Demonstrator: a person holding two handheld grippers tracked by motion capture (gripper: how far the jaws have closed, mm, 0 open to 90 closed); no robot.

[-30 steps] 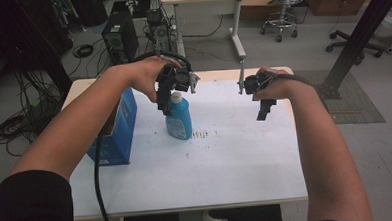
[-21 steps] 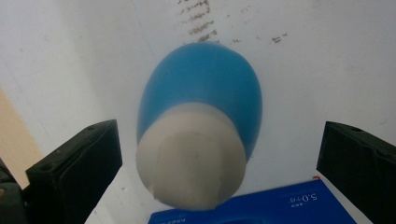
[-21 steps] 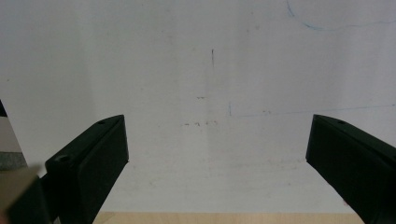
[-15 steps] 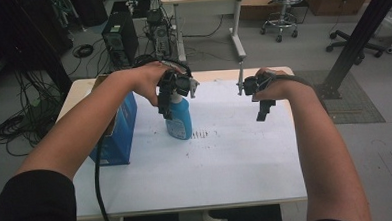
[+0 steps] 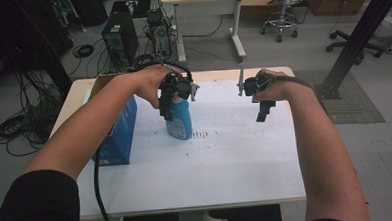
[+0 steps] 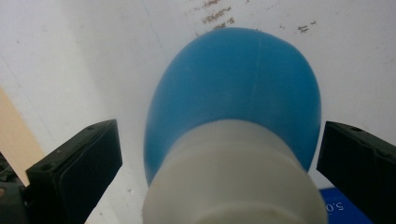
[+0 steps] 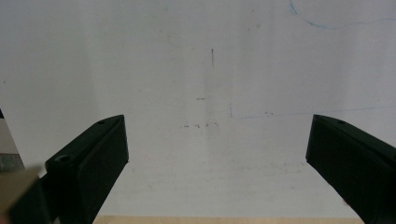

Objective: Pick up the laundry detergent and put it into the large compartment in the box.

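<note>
So from up top I've got my left hand-held gripper sitting right over the blue bottle, which stands upright on the white tabletop around 10 o'clock from its middle, just beside the blue box at the bottle's 9 o'clock. In the left gripper view the jaws are spread wide on either side of the bottle's white cap, not touching it. My right hand-held gripper hangs at about 2 o'clock, jaws apart over bare tabletop.
</note>
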